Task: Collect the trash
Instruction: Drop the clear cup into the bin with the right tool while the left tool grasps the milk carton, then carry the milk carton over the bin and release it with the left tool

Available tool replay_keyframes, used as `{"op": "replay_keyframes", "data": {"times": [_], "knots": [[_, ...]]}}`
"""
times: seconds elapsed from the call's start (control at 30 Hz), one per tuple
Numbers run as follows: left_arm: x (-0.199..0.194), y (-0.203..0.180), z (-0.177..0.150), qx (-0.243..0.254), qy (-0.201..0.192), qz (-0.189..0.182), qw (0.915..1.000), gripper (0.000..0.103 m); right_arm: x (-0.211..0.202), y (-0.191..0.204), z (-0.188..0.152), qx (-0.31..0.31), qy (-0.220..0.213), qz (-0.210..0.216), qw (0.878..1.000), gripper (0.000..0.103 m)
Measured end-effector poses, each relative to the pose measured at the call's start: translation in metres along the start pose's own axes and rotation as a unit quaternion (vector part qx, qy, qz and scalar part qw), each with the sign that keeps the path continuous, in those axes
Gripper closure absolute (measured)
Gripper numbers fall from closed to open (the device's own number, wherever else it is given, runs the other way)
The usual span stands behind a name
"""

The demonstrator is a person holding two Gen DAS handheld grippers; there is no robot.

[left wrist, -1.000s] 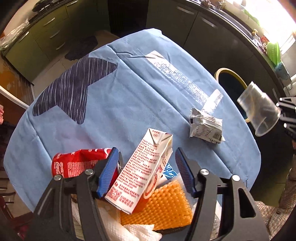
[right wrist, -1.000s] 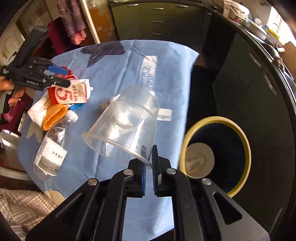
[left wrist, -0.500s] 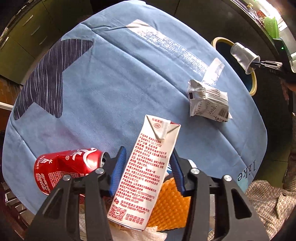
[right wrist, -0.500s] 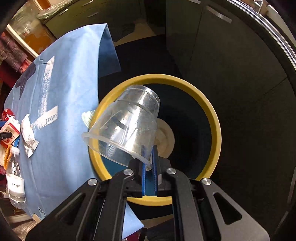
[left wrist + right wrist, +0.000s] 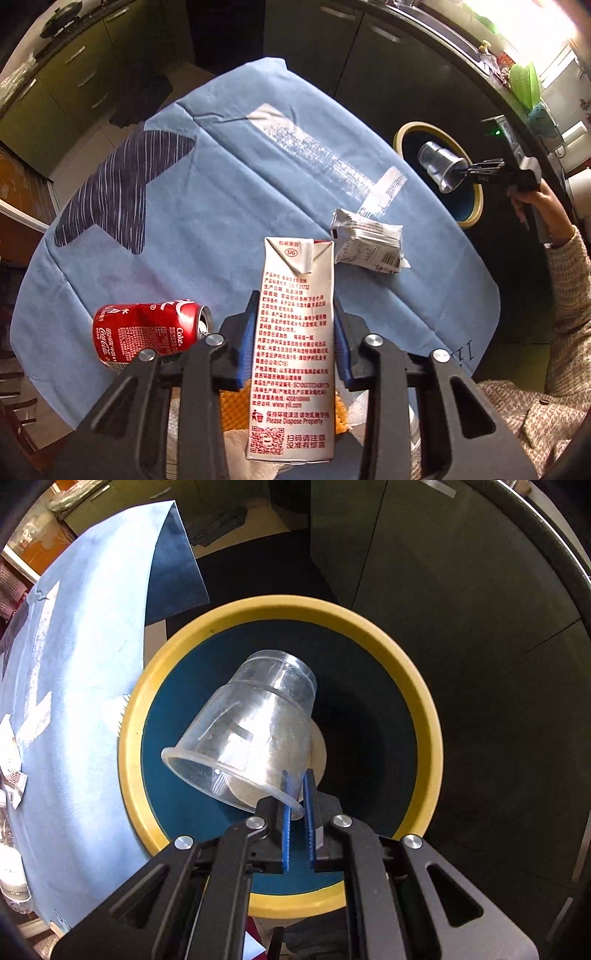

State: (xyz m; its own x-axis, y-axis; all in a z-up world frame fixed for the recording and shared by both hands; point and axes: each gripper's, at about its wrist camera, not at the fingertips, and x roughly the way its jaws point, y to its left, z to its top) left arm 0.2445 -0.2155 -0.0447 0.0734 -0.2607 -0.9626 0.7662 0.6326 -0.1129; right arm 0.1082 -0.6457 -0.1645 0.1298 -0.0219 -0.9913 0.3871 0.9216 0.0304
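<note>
Clear ribbed plastic cup (image 5: 255, 734), tilted

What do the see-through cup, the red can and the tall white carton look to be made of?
Cup: thin clear plastic, glossy; the bin shows through it. Can: likely aluminium, shiny red print, dented wall, pull-tab opening. Carton: coated paperboard by its look, with folded, creased top flaps and a printed matte face.

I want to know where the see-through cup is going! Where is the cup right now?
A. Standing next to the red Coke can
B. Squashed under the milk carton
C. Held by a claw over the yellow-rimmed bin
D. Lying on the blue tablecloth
C: the right claw pinches the rim of the clear plastic cup, which hangs tilted above the opening of the yellow-rimmed bin, off the table.
</note>
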Motion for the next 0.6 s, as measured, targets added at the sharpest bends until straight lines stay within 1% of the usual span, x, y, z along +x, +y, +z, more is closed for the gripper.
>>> {"op": "replay_keyframes", "data": {"times": [0.03, 0.1, 0.2, 0.3, 0.43, 0.5, 0.6], "knots": [[-0.005, -0.002, 0.001, -0.001, -0.006, 0.0, 1.0, 0.069, 0.002, 0.0, 0.001, -0.002, 0.002, 0.001, 1.0, 0.089], [-0.015, -0.004, 0.001, 0.0, -0.014, -0.002, 0.9999, 0.069, 0.0, 0.001, 0.001, -0.004, 0.0, 0.002, 1.0, 0.083], [-0.018, -0.018, 0.007, 0.007, -0.022, -0.01, 0.9997, 0.069, -0.009, -0.001, -0.004, 0.001, -0.014, 0.013, 1.0, 0.083], [-0.02, -0.04, 0.015, 0.024, -0.028, -0.018, 0.9992, 0.069, -0.03, -0.009, -0.013, 0.013, -0.044, 0.039, 0.998, 0.083], [-0.019, -0.084, 0.032, 0.055, -0.032, -0.037, 0.9973, 0.069, -0.068, -0.038, -0.043, 0.033, -0.095, 0.075, 0.992, 0.083], [-0.015, -0.11, 0.044, 0.075, -0.033, -0.043, 0.9957, 0.069, -0.082, -0.048, -0.063, 0.045, -0.113, 0.082, 0.989, 0.083], [0.0, -0.149, 0.071, 0.101, -0.035, -0.05, 0.993, 0.069, -0.095, -0.069, -0.09, 0.063, -0.13, 0.082, 0.986, 0.083]]}}
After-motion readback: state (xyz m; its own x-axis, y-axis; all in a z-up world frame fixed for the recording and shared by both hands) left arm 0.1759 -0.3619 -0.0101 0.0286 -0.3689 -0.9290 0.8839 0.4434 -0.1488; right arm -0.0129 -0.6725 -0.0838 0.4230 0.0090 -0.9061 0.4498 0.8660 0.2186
